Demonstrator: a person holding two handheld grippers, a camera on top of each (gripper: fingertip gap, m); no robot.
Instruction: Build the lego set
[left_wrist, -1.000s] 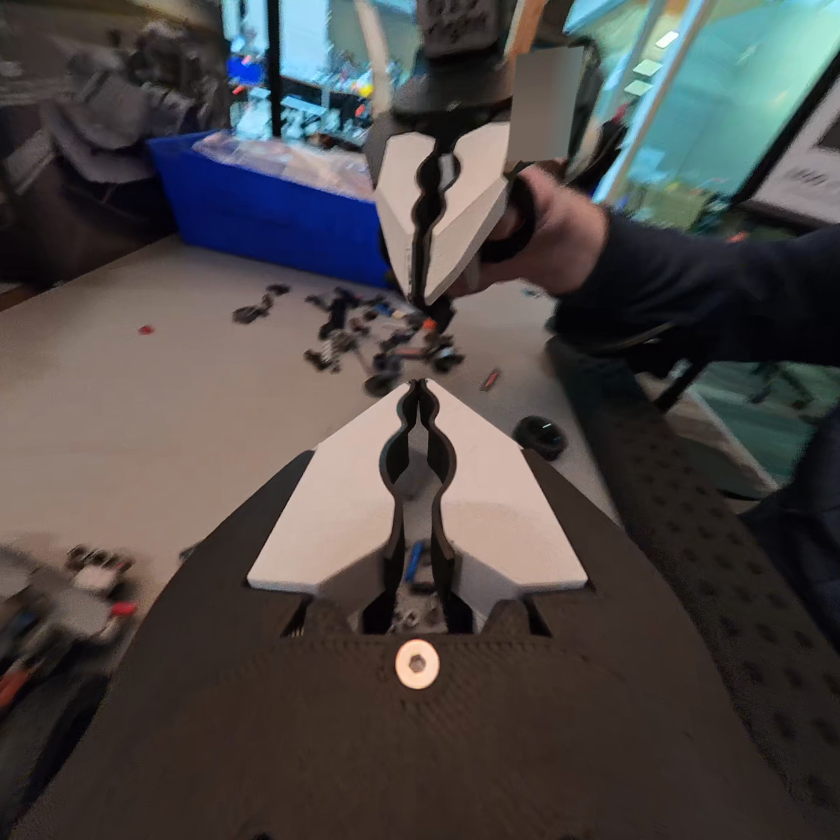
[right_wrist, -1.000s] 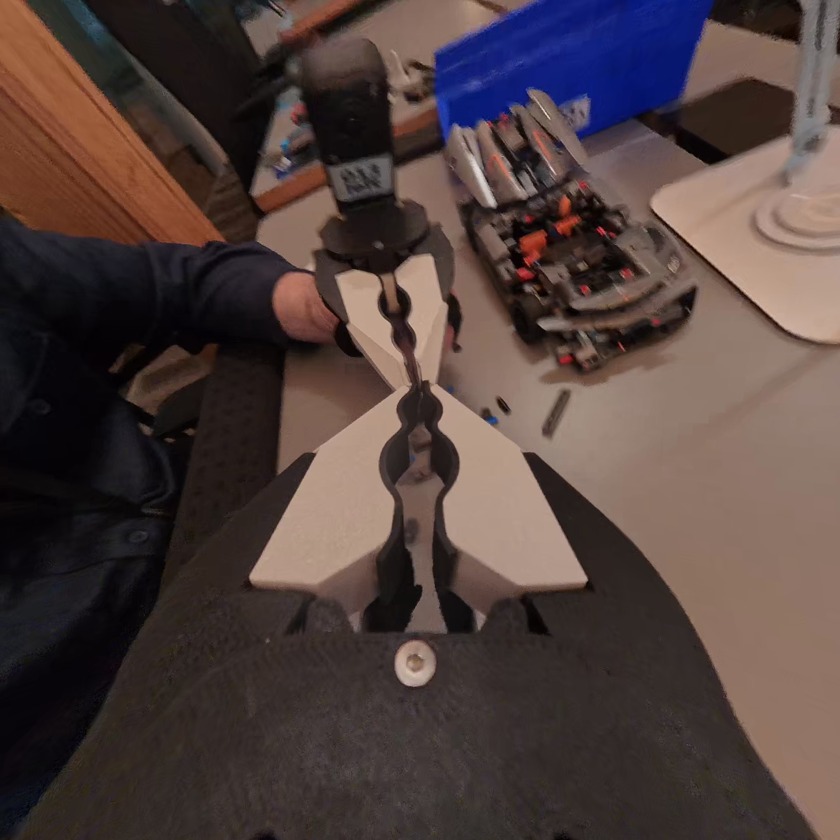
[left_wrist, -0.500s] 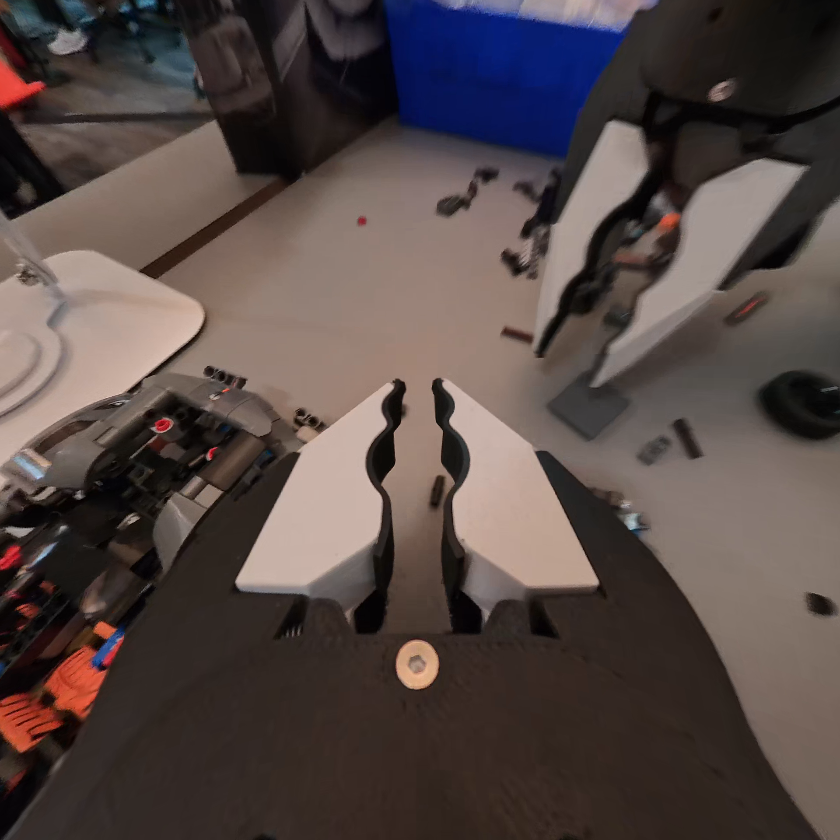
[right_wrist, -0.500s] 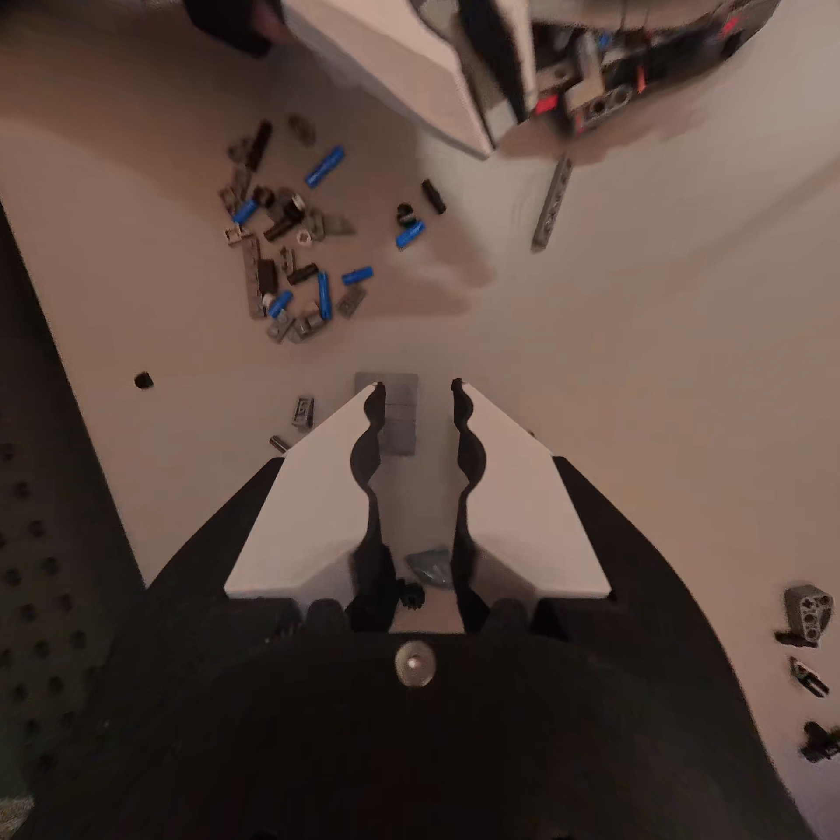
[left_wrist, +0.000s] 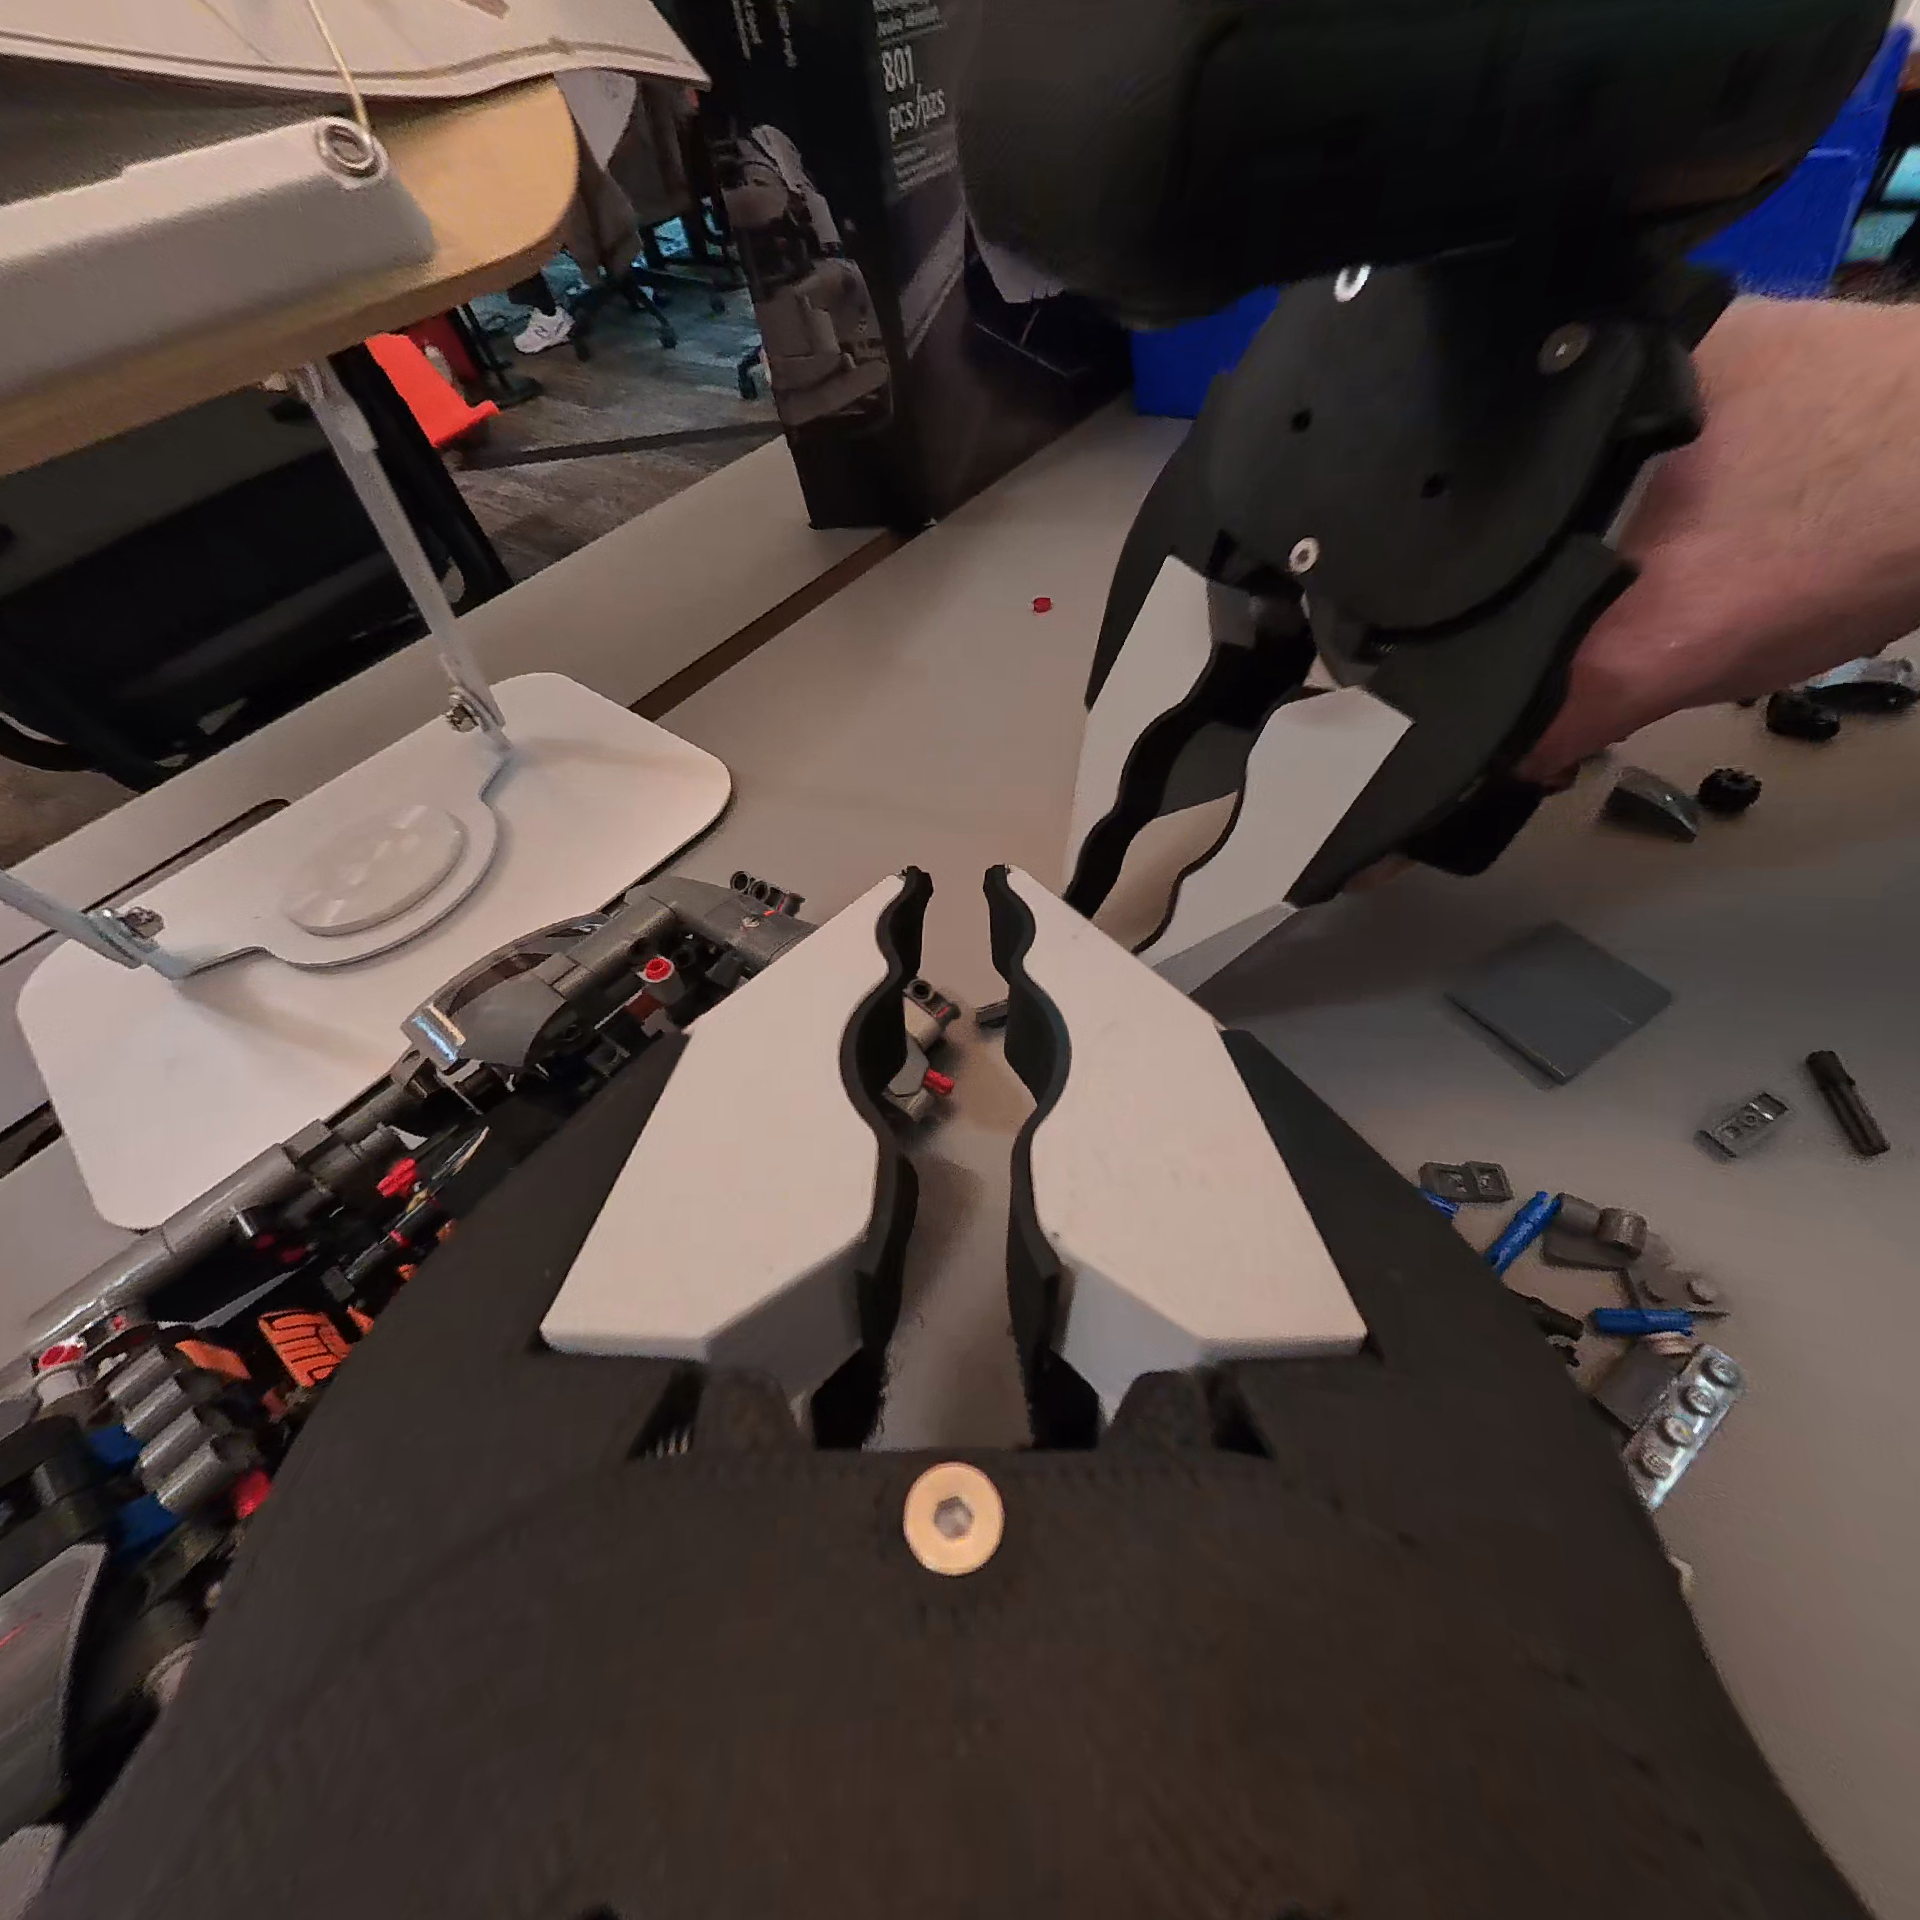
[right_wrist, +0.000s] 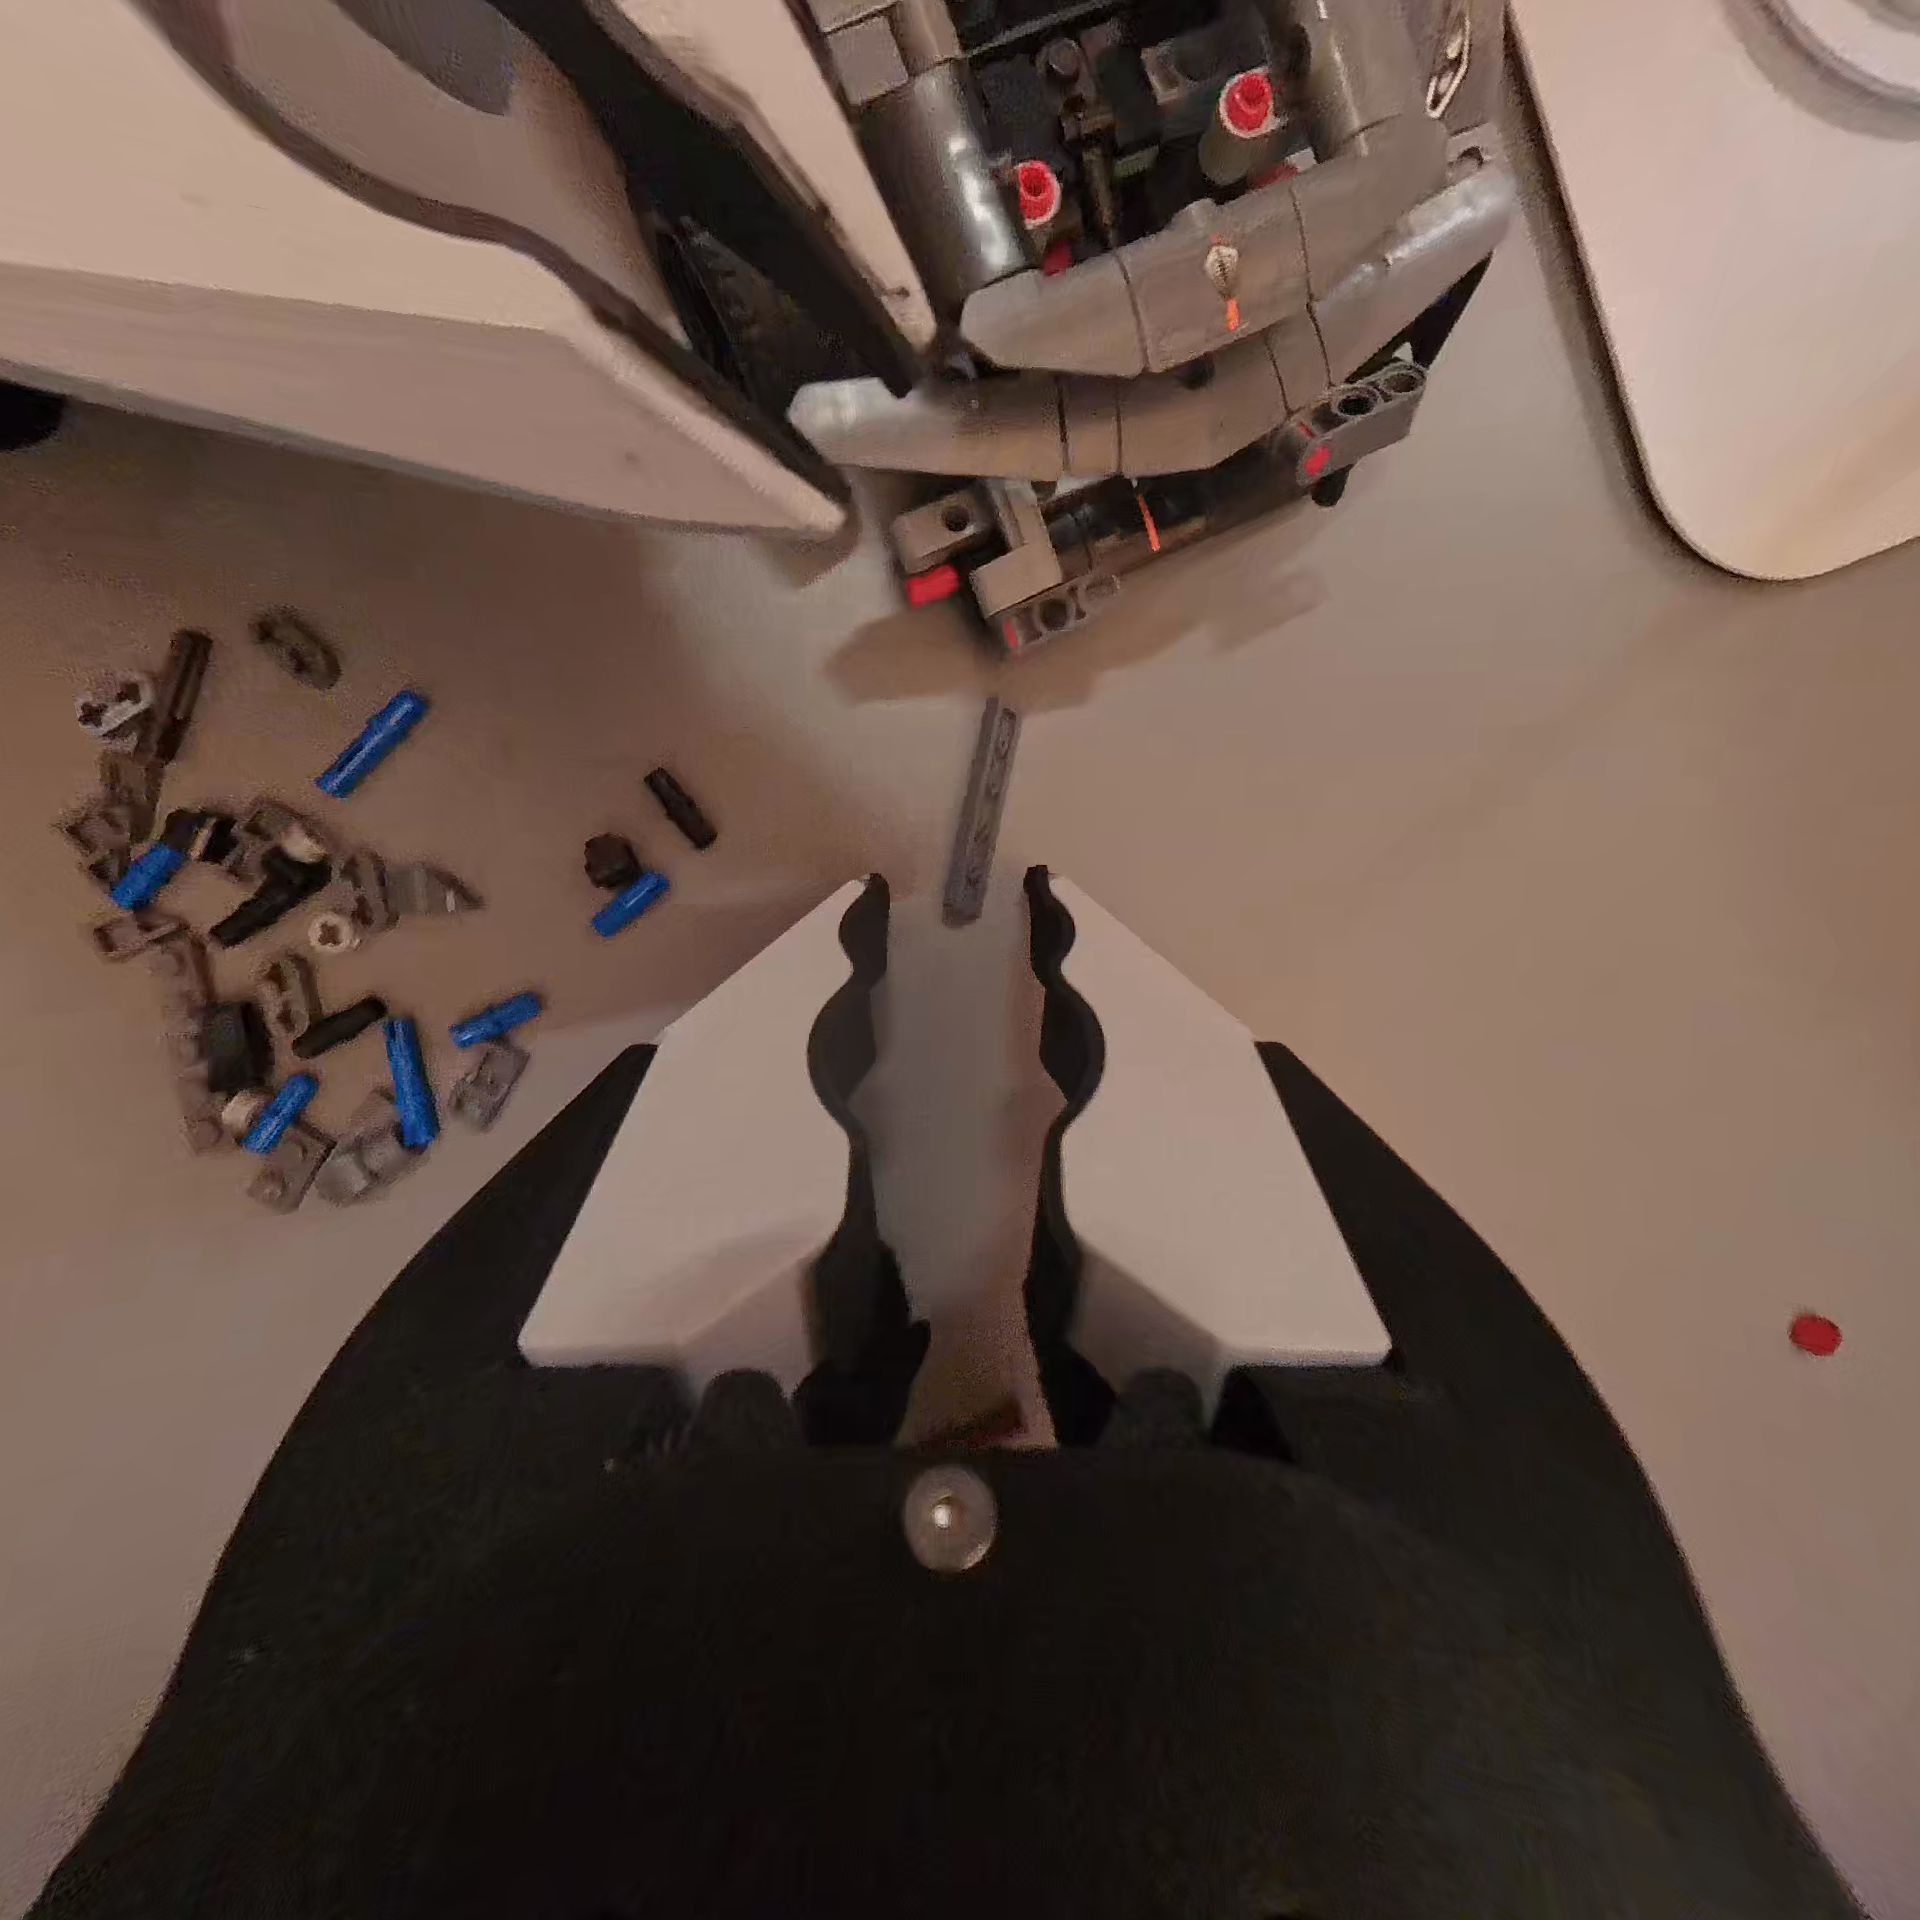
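1. The lego car (right_wrist: 1164, 281) lies on the bench just ahead of the right gripper (right_wrist: 956, 883), whose jaws stand apart and empty — a thin grey beam (right_wrist: 982, 810) points lengthwise from the gap toward the car's nose.
2. The left gripper (left_wrist: 951, 883), also parted and holding nothing, hovers beside the car's flank (left_wrist: 582, 977); the right one is nearer the beam.
3. Half a second ago the right tongs hung over a flat grey plate (left_wrist: 1558, 1003); now they sit over the beam, closer to the car.
4. Loose pins (right_wrist: 312, 935) lie toward the bench's left side.
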